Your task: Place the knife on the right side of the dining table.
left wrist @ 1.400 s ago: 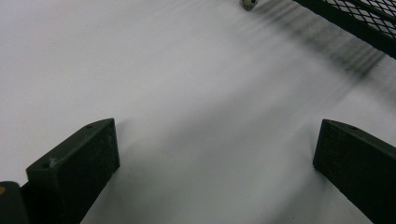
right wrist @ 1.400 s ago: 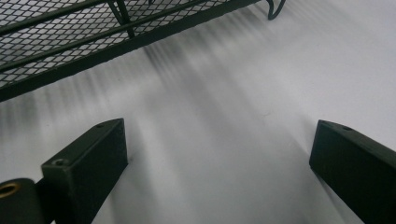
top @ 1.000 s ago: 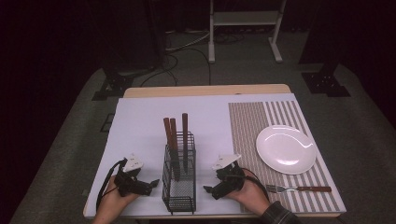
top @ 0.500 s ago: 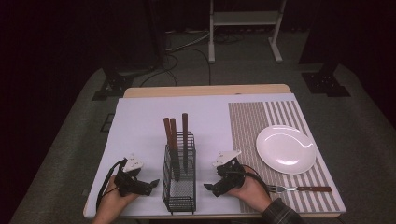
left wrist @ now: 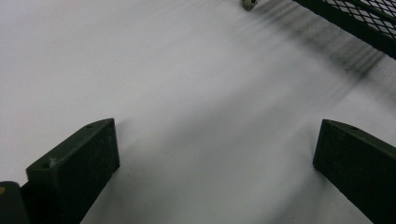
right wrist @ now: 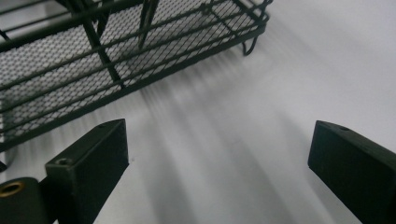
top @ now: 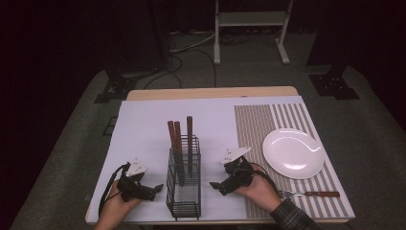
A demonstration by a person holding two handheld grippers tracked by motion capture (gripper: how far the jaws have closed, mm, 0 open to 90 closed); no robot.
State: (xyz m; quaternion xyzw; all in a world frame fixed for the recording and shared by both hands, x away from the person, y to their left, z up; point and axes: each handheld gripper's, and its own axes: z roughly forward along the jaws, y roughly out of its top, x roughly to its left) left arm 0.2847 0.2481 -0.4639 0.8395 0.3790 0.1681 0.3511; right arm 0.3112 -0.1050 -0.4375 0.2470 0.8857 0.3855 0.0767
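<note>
High view first: two hand-held grippers rest low on the white table cover (top: pixel 143 124), one on either side of a black wire-mesh caddy (top: pixel 184 191) that stands upright near the person's edge; three brown-handled utensils (top: pixel 178 139) stick up out of its far compartment, handles uppermost — placed that way, I would guess, so a pair of jaws can pinch a handle from the side and lift straight up. The left gripper (top: pixel 155 189) sits just beside the caddy's left wall, its jaws pointing toward the mesh; the right gripper (top: pixel 214 185) sits just beside the right wall, likewise aimed inward; neither touches the caddy as far as I can tell.

Left gripper view shows the jaws spread wide with nothing but bare white cover between them, and a corner of the caddy at the upper right; right gripper view shows the same released spread, the caddy's mesh base and wire foot lying ahead and to the left of the gap. Both, then, are slack and empty.

Off to the right a white plate (top: pixel 293 153) rests on a striped placemat (top: pixel 253 129), and a fork (top: pixel 311 194) with a brown handle lies on the mat just below the plate, close behind the right hand (top: pixel 261 184) — it looks like a place setting half laid; I judge the handles in the caddy are what the right gripper would go for next, and it would have to rise well above the rim to reach them.
</note>
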